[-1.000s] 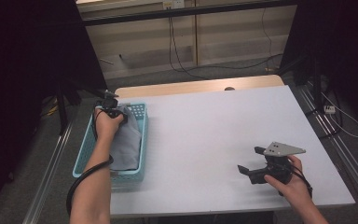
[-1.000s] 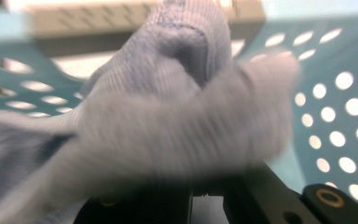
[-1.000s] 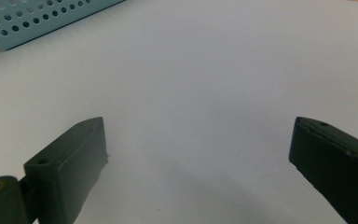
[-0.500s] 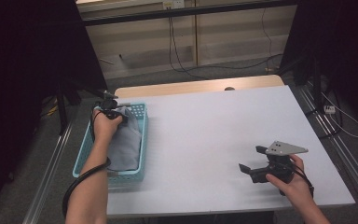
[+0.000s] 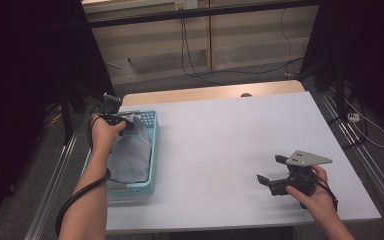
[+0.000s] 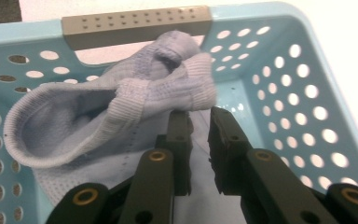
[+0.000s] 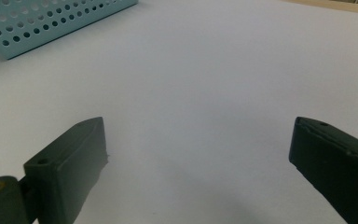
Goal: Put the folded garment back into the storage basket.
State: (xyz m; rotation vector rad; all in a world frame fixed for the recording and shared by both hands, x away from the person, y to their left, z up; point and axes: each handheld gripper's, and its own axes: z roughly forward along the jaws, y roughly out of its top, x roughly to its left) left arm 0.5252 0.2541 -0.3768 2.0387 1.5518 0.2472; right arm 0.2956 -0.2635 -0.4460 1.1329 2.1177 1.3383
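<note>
The left tongs (image 6: pixel 198 116) hang over the blue basket (image 6: pixel 307 93), their jaws having just been opening to a narrow gap, with a fold of the grey knit garment (image 6: pixel 121 102) lying against the left one, no longer pinched. The right tongs (image 7: pixel 198 154) rest spread wide over the bare white table (image 7: pixel 205 70), holding nothing. The garment looks just let go into the basket, and next the left tongs need to lift clear without snagging. The cloth is soft, ribbed and crumpled; the basket is hard plastic, perforated, with a grey handle (image 6: pixel 135 25).
</note>
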